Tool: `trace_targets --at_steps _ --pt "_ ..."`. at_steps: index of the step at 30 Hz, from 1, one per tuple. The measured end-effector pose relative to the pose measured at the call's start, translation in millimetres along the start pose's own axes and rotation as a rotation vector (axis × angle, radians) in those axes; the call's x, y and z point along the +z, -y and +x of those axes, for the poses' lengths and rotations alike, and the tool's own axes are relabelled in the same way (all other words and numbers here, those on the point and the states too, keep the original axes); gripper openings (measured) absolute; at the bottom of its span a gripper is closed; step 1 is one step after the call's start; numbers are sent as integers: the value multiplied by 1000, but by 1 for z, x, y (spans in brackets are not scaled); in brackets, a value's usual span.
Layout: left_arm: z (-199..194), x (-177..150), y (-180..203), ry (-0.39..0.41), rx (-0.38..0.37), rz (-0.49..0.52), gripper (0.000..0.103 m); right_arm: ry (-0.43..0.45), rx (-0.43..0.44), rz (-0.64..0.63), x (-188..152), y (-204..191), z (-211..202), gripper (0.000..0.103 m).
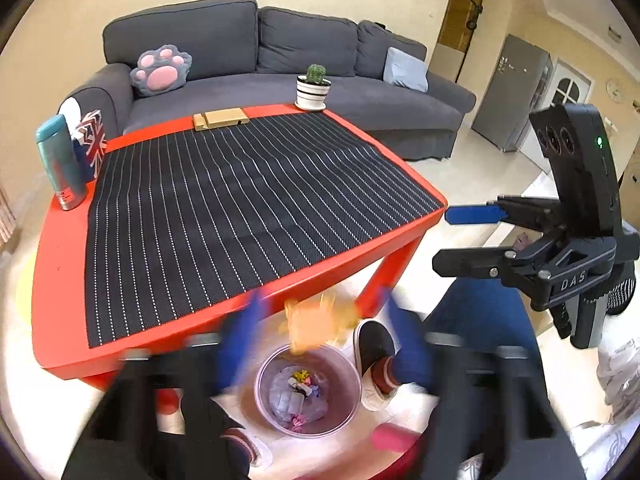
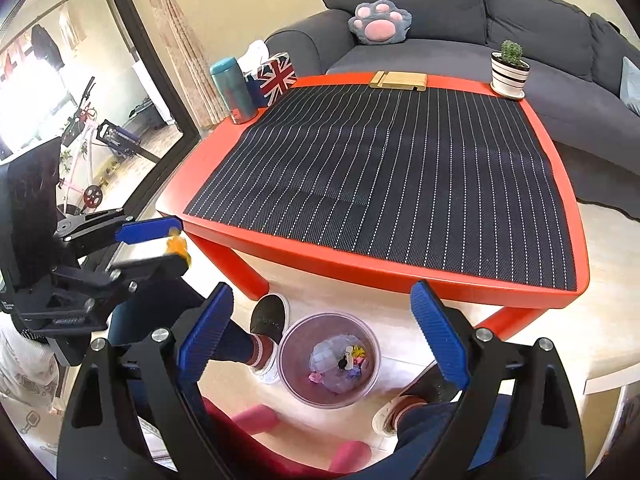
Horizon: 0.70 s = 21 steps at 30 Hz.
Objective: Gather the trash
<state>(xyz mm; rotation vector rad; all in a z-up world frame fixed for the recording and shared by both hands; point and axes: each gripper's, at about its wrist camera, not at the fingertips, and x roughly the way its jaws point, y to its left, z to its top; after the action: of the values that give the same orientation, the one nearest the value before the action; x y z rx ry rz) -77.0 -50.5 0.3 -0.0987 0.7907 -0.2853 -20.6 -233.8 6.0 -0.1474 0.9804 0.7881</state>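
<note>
A red table [image 2: 224, 160] carries a black mat with white dotted stripes [image 2: 392, 168] over most of its top. At the far left corner stand a teal tumbler [image 2: 233, 90] and, just beside it, a Union Jack tissue box [image 2: 275, 78]. A wooden block [image 2: 398, 79] lies at the middle of the far edge. A potted cactus in a striped pot [image 2: 509, 70] occupies the far right corner. Behind the table stands a grey sofa [image 1: 280, 92] with a paw-shaped cushion [image 1: 161, 70].
</note>
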Motion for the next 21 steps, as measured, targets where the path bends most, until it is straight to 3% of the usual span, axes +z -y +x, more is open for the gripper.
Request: trace_targets --at_steps 21 --pt "-6 4 -9 35 25 -47 95 -4 -7 4 0 -3 3 95"
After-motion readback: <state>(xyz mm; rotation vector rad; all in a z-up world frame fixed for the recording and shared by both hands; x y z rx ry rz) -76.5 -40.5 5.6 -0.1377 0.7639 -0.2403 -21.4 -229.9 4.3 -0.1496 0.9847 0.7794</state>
